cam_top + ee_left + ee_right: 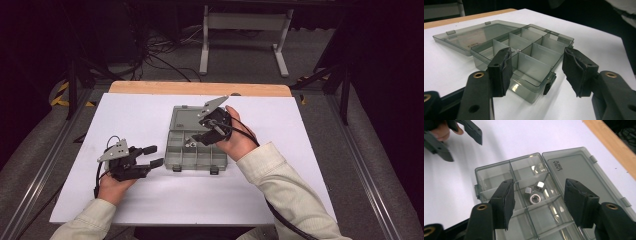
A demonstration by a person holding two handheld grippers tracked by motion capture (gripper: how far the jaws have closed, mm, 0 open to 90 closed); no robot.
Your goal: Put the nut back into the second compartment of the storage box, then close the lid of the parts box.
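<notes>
- Right gripper (537,202) fingers (505,202) stand apart, nothing between them, hovering over the box (499,173).
- Left gripper (537,72) fingers (501,71) are likewise parted and empty, low beside the box's front-left corner, apparently clear of it.
- Three nuts (535,198) lie together in one middle compartment.
- Lid (576,170) lies folded flat open on the white sheet (140,115).

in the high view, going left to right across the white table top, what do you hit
left gripper → open compartment box → nuts in a middle compartment → right gripper above the box, jaws apart with nothing between them → right hand
</notes>
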